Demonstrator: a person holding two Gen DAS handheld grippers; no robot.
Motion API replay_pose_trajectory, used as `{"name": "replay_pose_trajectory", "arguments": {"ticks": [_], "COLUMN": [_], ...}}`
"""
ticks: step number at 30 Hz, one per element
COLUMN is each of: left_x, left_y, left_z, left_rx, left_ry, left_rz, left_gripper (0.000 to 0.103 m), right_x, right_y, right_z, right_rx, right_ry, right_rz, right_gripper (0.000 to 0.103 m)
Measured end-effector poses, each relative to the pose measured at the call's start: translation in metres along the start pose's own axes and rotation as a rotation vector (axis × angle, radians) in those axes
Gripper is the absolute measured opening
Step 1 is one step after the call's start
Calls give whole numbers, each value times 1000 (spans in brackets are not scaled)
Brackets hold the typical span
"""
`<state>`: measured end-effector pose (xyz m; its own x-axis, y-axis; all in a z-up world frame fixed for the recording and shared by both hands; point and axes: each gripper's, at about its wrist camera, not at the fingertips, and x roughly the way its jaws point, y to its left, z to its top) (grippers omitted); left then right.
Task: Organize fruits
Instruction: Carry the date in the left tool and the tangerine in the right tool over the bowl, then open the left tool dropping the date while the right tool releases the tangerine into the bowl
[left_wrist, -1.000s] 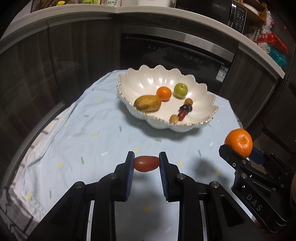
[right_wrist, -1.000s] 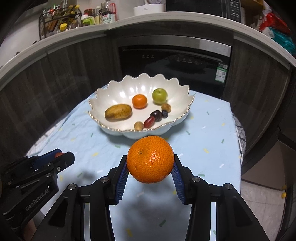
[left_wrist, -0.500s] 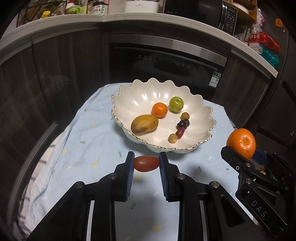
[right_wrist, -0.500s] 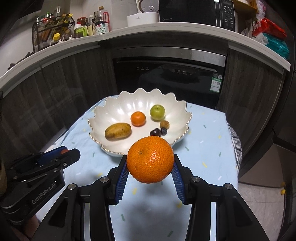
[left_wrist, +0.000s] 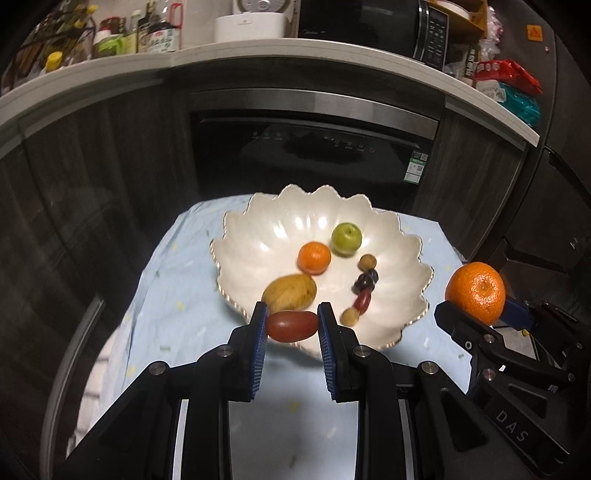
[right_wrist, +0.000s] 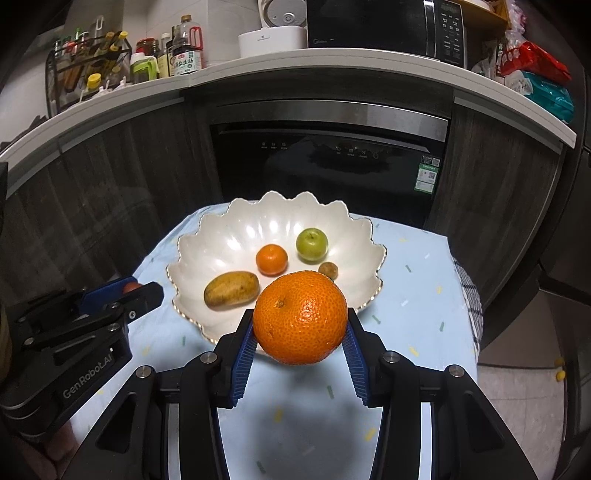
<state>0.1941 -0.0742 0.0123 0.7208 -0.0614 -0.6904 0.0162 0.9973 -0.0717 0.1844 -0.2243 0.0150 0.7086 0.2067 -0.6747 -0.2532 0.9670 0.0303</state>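
White scalloped ceramic bowl (right_wrist: 192, 258) already holds several fruits, while the left gripper (left_wrist: 291, 326) clamps a small red oblong fruit (left_wrist: 292, 325) and the right gripper (right_wrist: 300, 334) a large round orange (right_wrist: 300, 317), both undelivered.

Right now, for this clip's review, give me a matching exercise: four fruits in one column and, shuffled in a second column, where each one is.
Fruits:
1. large orange
2. red oblong fruit
3. green apple
4. yellow-brown oblong fruit

Places:
A. in the white bowl, at its near left side
B. clamped in the left tool
C. in the white bowl, toward its far right side
D. clamped in the right tool

Pairs: 1-D, 2-B, 3-C, 4-A
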Motion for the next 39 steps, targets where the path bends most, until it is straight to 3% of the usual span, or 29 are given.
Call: {"name": "replay_pose_trajectory", "arguments": {"ticks": [6, 20, 39], "left_x": [11, 54, 122], "left_y": [6, 24, 31], "left_z": [22, 54, 74], "left_rx": [45, 78, 102], "left_ry": [-23, 4, 79], "left_rz": [-16, -53, -92], "left_gripper": [27, 27, 27], "right_x": [10, 43, 97], "right_y": [3, 3, -17], "right_z": [11, 33, 42], "right_rx": [18, 52, 146], "right_ry": [0, 14, 117], "right_rz": [-15, -45, -146], "right_gripper": [46, 46, 46]}}
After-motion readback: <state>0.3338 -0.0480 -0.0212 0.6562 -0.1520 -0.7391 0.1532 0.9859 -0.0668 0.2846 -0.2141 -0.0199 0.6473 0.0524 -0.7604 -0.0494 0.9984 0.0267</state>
